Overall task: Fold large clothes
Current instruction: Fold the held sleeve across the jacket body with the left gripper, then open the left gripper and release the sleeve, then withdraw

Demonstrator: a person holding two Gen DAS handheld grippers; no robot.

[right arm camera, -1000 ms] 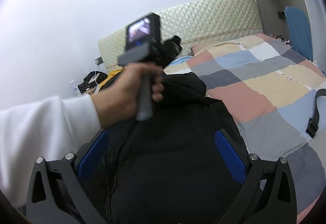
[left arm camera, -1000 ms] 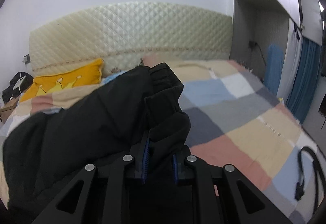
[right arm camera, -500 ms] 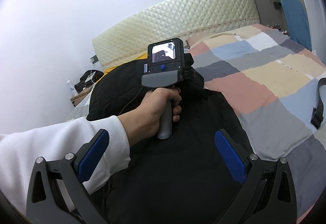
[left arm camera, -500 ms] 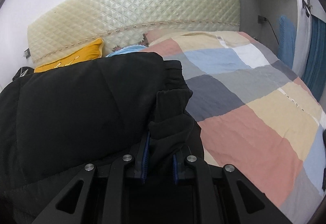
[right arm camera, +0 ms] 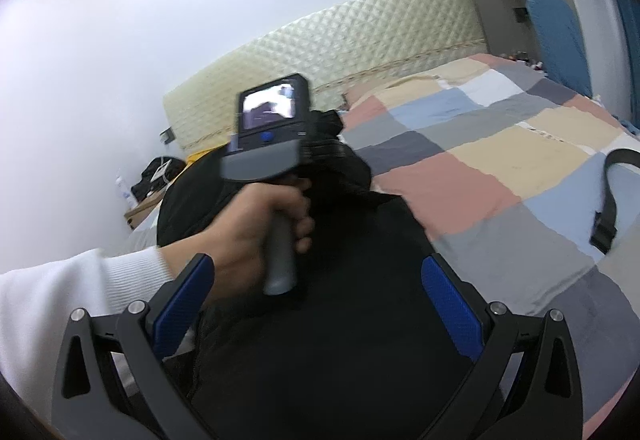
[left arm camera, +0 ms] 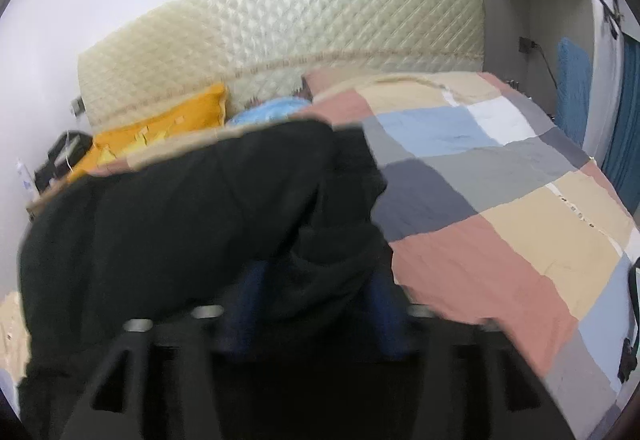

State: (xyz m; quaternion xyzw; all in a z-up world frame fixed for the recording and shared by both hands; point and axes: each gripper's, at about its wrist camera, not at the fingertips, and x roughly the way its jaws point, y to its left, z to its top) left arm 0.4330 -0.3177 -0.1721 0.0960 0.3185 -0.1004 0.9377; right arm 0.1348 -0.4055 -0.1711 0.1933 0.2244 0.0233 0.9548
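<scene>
Lying bunched across the patchwork bedspread, the black jacket fills the space ahead of both grippers. The left gripper is blurred, its 2 blue pads parted, with a fold of jacket between them. The right gripper hangs wide open above the jacket, behind the left hand. A black strap lies right of its jaws.

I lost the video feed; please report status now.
Left gripper blurred, jaws apart around a fold of the black padded jacket. Right gripper open, empty, above it. Nothing blocking.
</scene>
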